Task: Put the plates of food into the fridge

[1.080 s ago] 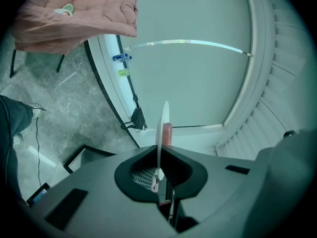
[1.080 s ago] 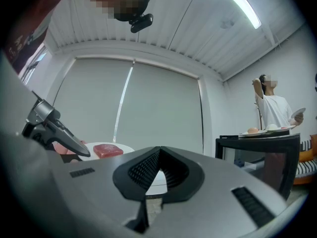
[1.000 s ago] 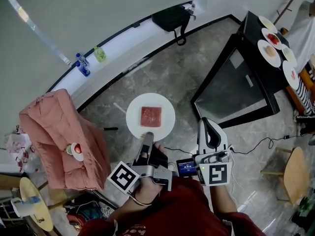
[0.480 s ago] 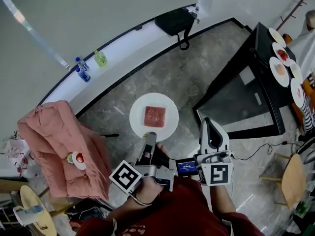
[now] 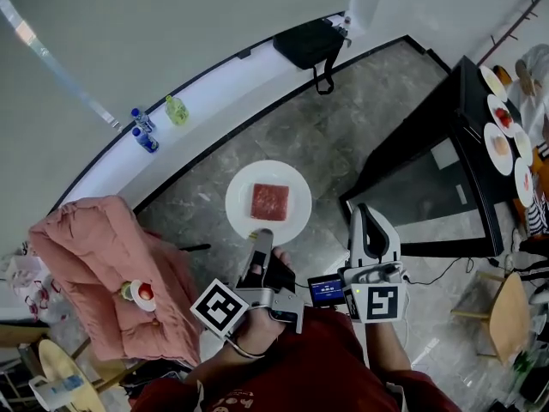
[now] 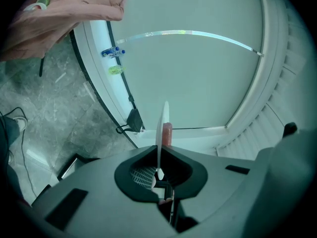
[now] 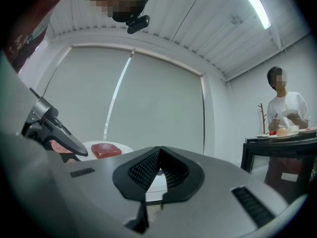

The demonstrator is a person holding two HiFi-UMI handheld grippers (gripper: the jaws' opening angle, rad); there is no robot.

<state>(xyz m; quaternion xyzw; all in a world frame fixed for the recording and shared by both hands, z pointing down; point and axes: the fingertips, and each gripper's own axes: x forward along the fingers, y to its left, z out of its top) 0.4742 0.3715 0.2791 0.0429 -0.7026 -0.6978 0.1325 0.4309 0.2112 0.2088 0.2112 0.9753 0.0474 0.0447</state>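
Plate (image 5: 293, 189) of meat is pinched at its rim by the left hand-held gripper (image 5: 260, 240); right hand-held gripper (image 5: 364, 216) pressed together, empty. Carrying step; next likely requires reaching and opening the fridge.

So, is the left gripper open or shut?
Shut: the left gripper pinches the white plate by its rim; a red meat slab sits on it.

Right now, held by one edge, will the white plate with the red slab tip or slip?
The white plate looks stiff, probably ceramic: no bending, but breakable. The left gripper pinches only its near rim, so it may droop or slip. The flat red slab seems unlikely to roll.
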